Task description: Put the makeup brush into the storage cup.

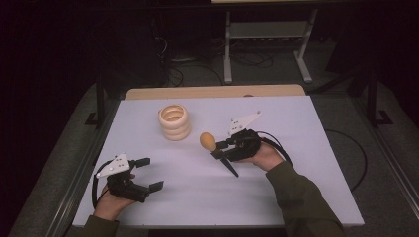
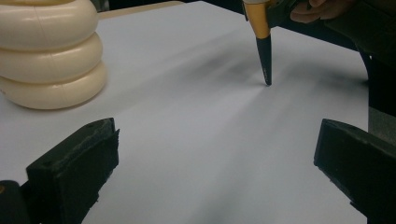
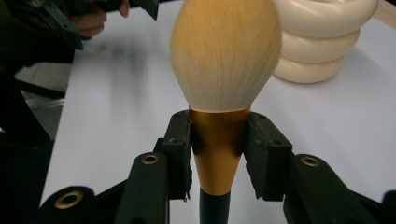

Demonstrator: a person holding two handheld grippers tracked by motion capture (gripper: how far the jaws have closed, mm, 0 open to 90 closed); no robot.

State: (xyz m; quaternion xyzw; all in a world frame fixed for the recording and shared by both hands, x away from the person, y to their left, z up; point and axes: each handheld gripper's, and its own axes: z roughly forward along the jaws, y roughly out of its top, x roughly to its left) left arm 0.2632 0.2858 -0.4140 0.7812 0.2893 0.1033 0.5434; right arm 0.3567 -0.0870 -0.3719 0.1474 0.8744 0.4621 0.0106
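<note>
- R gripper (image 1: 221,147): my jaws are clamped on the makeup brush (image 3: 224,60), pads pressing both sides of its gold ferrule, as the right gripper view shows close up.
- Brush sits tilted in the high view: fluffy tan head (image 1: 208,141) toward the ring stack, dark pointed handle (image 1: 230,167) slanting back toward me.
- In the left gripper view the handle tip (image 2: 267,65) points down at the worktop (image 1: 306,163); can't tell if it touches or hangs just above.
- L gripper (image 1: 148,174): jaws apart, nothing between them, bare white surface ahead. It sits near the front left corner of the worktop, well apart from the brush.
- Cream ring stack (image 1: 174,122): three rings piled upright, hollow centre, standing toward the back, left of middle. Brush head is near it but not touching.
- In the right gripper view the stack (image 3: 322,42) is behind the brush head, to the right.
- R hand (image 1: 267,155) wraps the gripper body, olive sleeve (image 1: 301,202) coming in from bottom edge.
- Cable loops from each gripper across the worktop.
</note>
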